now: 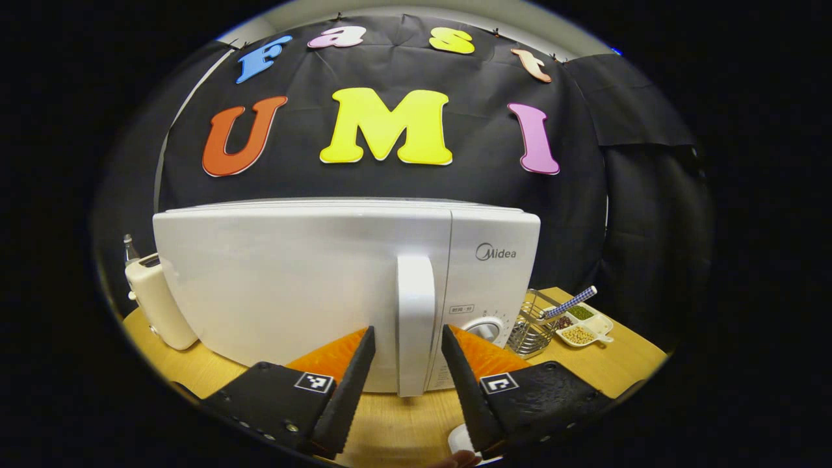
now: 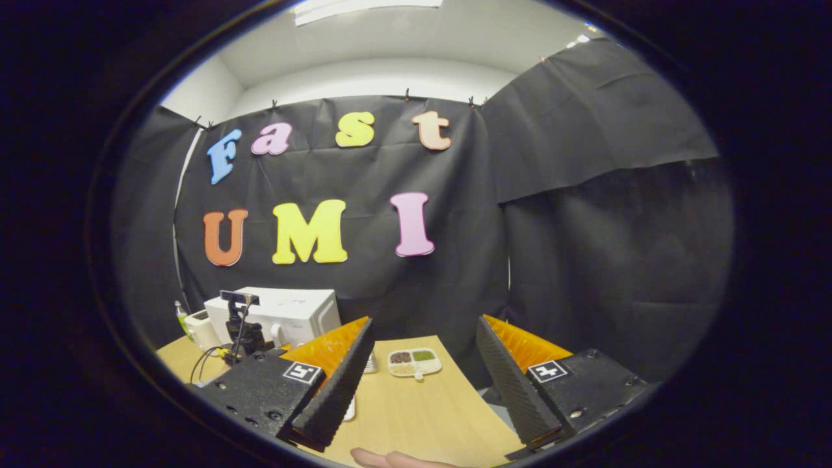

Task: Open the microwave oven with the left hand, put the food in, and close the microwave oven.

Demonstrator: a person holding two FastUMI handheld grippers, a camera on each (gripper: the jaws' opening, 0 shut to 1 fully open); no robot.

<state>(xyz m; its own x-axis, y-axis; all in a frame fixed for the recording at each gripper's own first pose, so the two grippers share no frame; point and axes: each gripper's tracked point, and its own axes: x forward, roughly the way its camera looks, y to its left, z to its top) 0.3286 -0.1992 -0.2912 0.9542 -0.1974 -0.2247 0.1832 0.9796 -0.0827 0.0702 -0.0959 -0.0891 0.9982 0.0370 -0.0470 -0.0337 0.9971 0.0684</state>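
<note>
Fingers of left gripper [image 1: 406,344] spread, we straddle glossy white microwave's [image 1: 292,279] smooth vertical bar handle [image 1: 416,318]; right gripper [image 2: 422,338] spread, empty above pale wooden table [image 2: 422,409].

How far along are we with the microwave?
Nothing is done: the microwave door is shut. In hand: the left tool is open, its fingers either side of the handle, not yet gripping. The right tool is open and empty. Left: open, load food, close.

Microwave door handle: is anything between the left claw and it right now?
Nothing visible. In the left gripper view the open left claw lines up on the vertical handle of the closed microwave, a finger to either side, with only bare table below.
</note>
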